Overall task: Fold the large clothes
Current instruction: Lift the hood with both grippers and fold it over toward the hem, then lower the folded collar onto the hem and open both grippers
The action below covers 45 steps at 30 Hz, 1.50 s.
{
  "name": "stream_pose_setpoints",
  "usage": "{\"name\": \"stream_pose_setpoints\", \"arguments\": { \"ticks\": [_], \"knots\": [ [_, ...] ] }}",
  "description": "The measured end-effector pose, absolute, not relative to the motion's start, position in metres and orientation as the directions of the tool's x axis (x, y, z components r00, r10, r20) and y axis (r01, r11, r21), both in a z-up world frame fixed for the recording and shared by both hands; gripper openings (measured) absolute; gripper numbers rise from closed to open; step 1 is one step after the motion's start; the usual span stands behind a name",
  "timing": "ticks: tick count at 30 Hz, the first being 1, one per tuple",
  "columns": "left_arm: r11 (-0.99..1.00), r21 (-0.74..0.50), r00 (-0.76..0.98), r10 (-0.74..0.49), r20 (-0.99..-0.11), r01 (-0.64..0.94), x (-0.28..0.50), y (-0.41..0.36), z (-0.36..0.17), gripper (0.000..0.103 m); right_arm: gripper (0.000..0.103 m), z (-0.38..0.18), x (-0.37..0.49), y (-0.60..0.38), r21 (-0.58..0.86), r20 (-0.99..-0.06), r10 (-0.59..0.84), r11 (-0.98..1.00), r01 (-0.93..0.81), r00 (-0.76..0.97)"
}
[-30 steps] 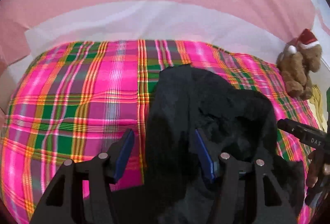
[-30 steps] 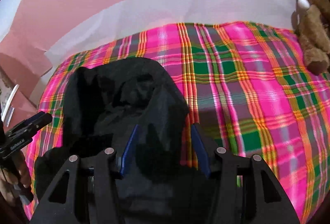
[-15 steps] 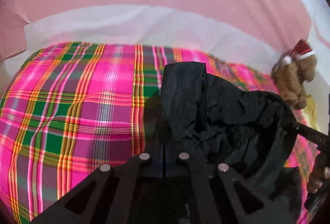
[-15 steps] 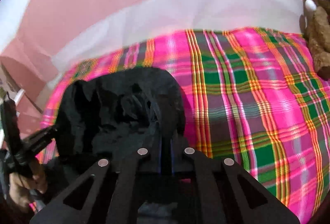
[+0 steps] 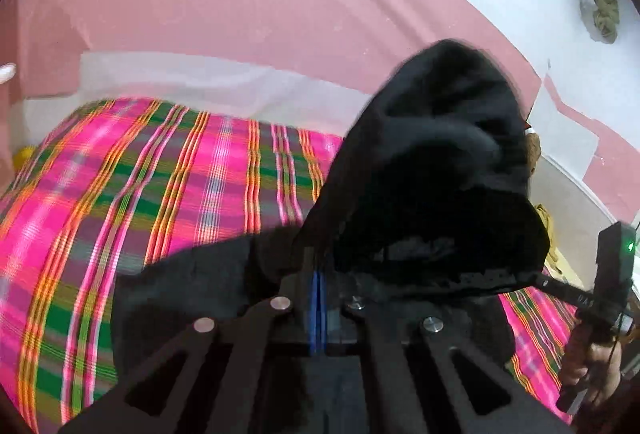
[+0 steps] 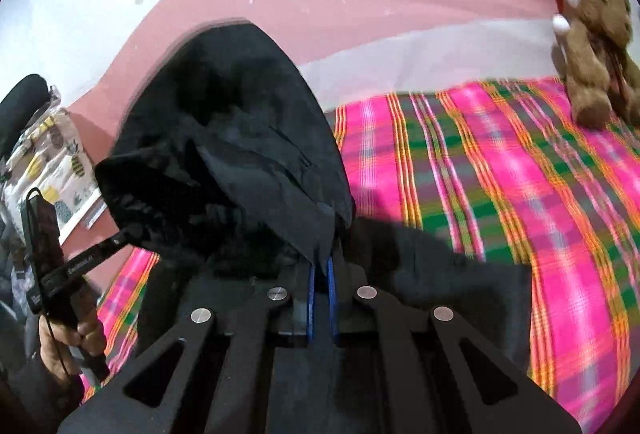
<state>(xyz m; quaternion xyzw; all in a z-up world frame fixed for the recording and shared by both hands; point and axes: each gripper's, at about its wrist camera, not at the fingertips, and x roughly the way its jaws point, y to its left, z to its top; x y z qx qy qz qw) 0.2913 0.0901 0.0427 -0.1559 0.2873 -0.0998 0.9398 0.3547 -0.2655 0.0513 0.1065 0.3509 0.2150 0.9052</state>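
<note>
Pink plaid bed cover (image 5: 168, 186) with green and orange stripes lies over the whole bed. Behind it are a pale white band and a pink wall (image 5: 240, 2).

Next in size is the big black cloth garment (image 5: 432, 170). It is lifted off the bed and hangs between the two grippers, puffed up like a hood. Part of it drapes down over the plaid cover near the cameras.

The left gripper (image 5: 318, 298) has its blue jaws pressed together, pinching one edge of the black garment. The right gripper (image 6: 320, 290) has its blue jaws pinching the other edge, with dark cloth tucked between them. Each wrist view also shows the other gripper at its side, gripped by a hand (image 6: 68, 346).

A small brown teddy bear (image 6: 596, 50) in a red Santa hat sits at the far corner of the bed, well apart from the garment.
</note>
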Motion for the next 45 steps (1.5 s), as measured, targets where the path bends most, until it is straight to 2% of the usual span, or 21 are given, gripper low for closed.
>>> {"name": "stream_pose_setpoints", "arguments": {
  "ticks": [12, 15, 17, 19, 21, 23, 25, 28, 29, 31, 33, 35, 39, 41, 45],
  "knots": [
    [0.922, -0.382, 0.73, -0.226, -0.645, -0.053, 0.228, 0.115, -0.02, 0.001, 0.007, -0.022, 0.299, -0.295, 0.411, -0.725, 0.45, 0.89, -0.197, 0.521],
    [0.921, -0.38, 0.715, -0.205, -0.668, -0.091, 0.212, 0.124, -0.023, 0.002, 0.025, -0.028, 0.286, -0.305, 0.455, -0.722, 0.476, 0.873, -0.173, 0.502],
    [0.917, -0.384, 0.72, -0.194, -0.666, -0.108, 0.203, 0.129, -0.022, 0.002, 0.043, -0.029, 0.28, -0.31, 0.501, -0.706, 0.509, 0.85, -0.16, 0.492],
    [0.913, -0.395, 0.732, -0.199, -0.651, -0.103, 0.198, 0.13, -0.014, 0.004, 0.045, -0.027, 0.279, -0.311, 0.557, -0.676, 0.554, 0.816, -0.155, 0.485],
    [0.912, -0.404, 0.746, -0.222, -0.628, -0.069, 0.203, 0.123, -0.002, 0.016, 0.045, -0.024, 0.281, -0.306, 0.585, -0.657, 0.579, 0.796, -0.159, 0.482],
    [0.911, -0.411, 0.759, -0.247, -0.602, -0.029, 0.213, 0.111, 0.009, 0.047, 0.045, -0.022, 0.288, -0.293, 0.61, -0.641, 0.608, 0.774, -0.17, 0.468],
    [0.912, -0.411, 0.765, -0.276, -0.582, 0.017, 0.226, 0.097, 0.015, 0.052, 0.045, -0.024, 0.3, -0.279, 0.631, -0.633, 0.631, 0.756, -0.173, 0.448],
    [0.914, -0.405, 0.734, -0.295, -0.612, 0.03, 0.251, 0.08, 0.009, 0.051, 0.045, -0.037, 0.315, -0.262, 0.648, -0.644, 0.647, 0.745, -0.159, 0.408],
    [0.909, -0.416, 0.717, -0.314, -0.623, 0.036, 0.256, 0.076, 0.006, 0.05, 0.04, -0.045, 0.319, -0.257, 0.664, -0.647, 0.658, 0.734, -0.139, 0.386],
    [0.899, -0.432, 0.713, -0.345, -0.611, 0.065, 0.251, 0.071, 0.008, 0.05, 0.004, -0.043, 0.31, -0.254, 0.661, -0.647, 0.657, 0.736, -0.147, 0.387],
    [0.902, -0.419, 0.743, -0.353, -0.569, 0.108, 0.239, 0.068, 0.013, 0.05, 0.004, -0.028, 0.29, -0.252, 0.659, -0.603, 0.674, 0.722, -0.211, 0.426],
    [0.904, -0.411, 0.744, -0.352, -0.568, 0.114, 0.234, 0.065, 0.007, 0.05, 0.004, -0.028, 0.276, -0.252, 0.663, -0.594, 0.677, 0.718, -0.212, 0.435],
    [0.918, -0.396, 0.651, -0.31, -0.693, 0.016, 0.248, 0.065, -0.048, 0.048, 0.004, -0.073, 0.274, -0.252, 0.627, -0.673, 0.619, 0.768, -0.133, 0.404],
    [0.913, -0.408, 0.653, -0.319, -0.687, 0.017, 0.249, 0.066, -0.065, 0.046, 0.004, -0.087, 0.277, -0.254, 0.627, -0.678, 0.612, 0.771, -0.114, 0.407],
    [0.933, -0.359, 0.657, -0.282, -0.699, 0.019, 0.251, 0.06, -0.065, 0.046, 0.004, -0.088, 0.28, -0.245, 0.562, -0.715, 0.566, 0.814, -0.145, 0.41]
  ]
}}
